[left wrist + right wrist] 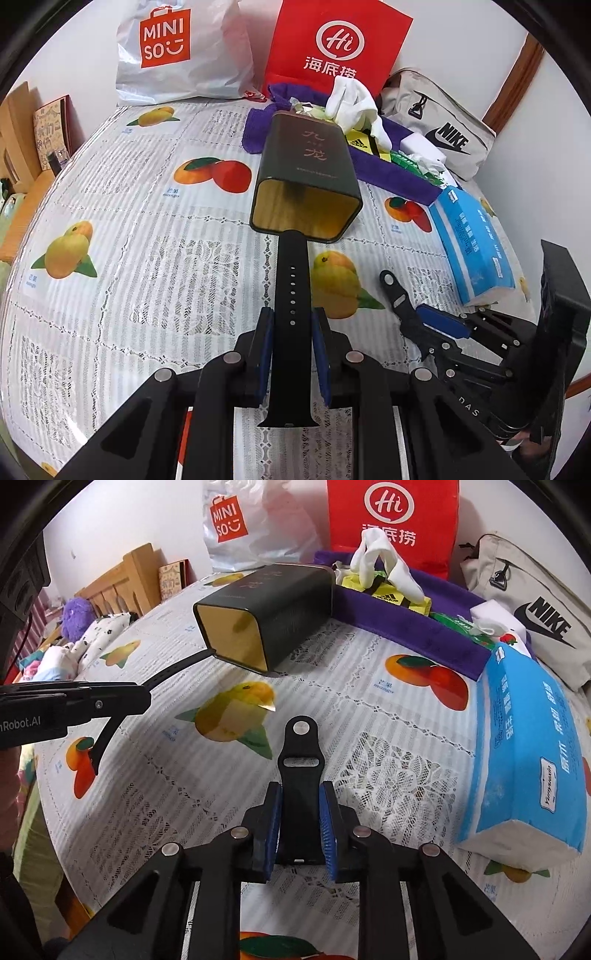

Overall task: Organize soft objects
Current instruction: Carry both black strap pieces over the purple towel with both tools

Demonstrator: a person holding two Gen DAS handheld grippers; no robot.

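Note:
My left gripper (292, 325) is shut on a long black watch strap with holes (291, 280). Its tip reaches the open mouth of a dark tin box (306, 177) lying on its side, gold inside. My right gripper (301, 805) is shut on the short black strap half with a pin (301, 760), held above the tablecloth. In the right wrist view the left gripper (146, 696) is at the left, and its strap (177, 668) runs to the tin (266, 613). In the left wrist view the right gripper (417, 317) holds the short strap (395, 291).
A fruit-print tablecloth (147, 221) covers the table. A purple towel (391, 166) at the back holds white socks (354, 103) and small packets. A blue tissue pack (472, 240) lies at the right. A Miniso bag (177, 51), a red bag (332, 44) and a Nike bag (443, 136) stand behind.

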